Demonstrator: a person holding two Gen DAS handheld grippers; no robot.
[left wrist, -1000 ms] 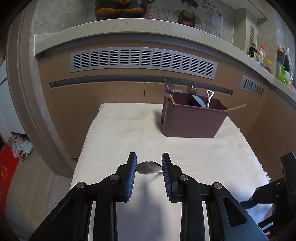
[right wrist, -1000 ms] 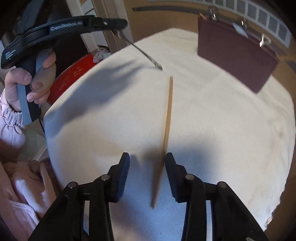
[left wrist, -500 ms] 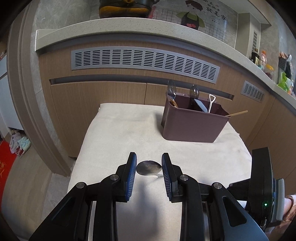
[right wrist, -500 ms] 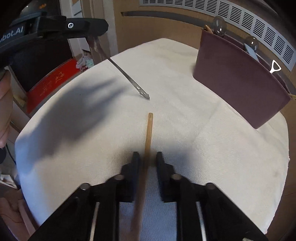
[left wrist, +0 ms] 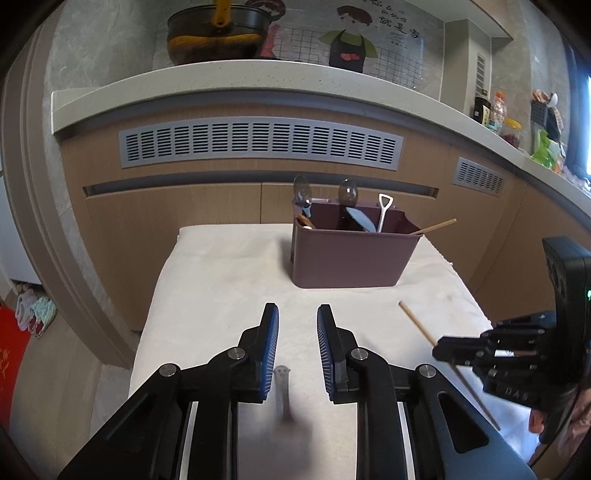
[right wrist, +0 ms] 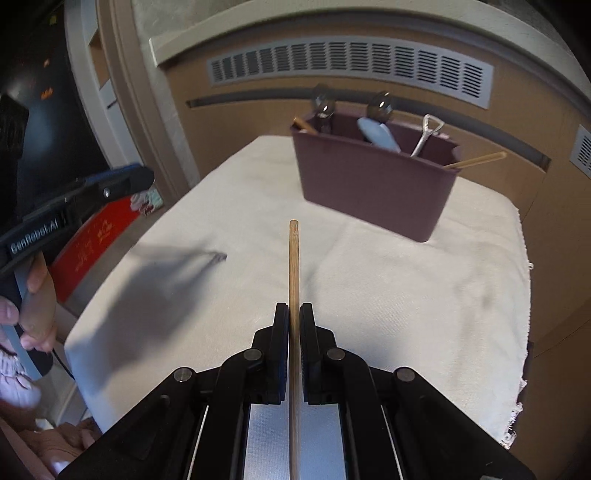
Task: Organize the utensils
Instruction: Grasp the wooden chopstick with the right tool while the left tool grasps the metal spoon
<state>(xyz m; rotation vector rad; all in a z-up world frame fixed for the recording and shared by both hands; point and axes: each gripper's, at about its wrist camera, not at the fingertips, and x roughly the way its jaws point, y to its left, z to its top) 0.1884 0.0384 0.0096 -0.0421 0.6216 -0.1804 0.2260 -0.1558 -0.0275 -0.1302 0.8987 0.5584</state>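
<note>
My right gripper [right wrist: 294, 306] is shut on a wooden chopstick [right wrist: 293, 258]. The stick is lifted off the cloth and points towards the brown utensil holder [right wrist: 369, 192]. From the left wrist view, the right gripper [left wrist: 445, 349] and the chopstick [left wrist: 417, 325] are at the right, and the holder [left wrist: 347, 258] stands at the back of the table. My left gripper [left wrist: 297, 308] has nothing between its blue pads, and its jaws are closing. A blurred metal spoon [left wrist: 282, 374] shows its handle end low between the finger bases. No pad visibly presses on it.
A white cloth [left wrist: 221, 280] covers the small table. The holder has several spoons and a chopstick in it. Wooden cabinets with grey vents [left wrist: 258, 142] rise behind it, under a counter with a pot [left wrist: 218, 33]. A person's hand [right wrist: 37, 295] grips the left tool.
The right jaws closed on the chopstick and raised it off the cloth. The spoon bowl has left the left gripper's tips, and only its blurred handle end shows. The left jaws have narrowed.
</note>
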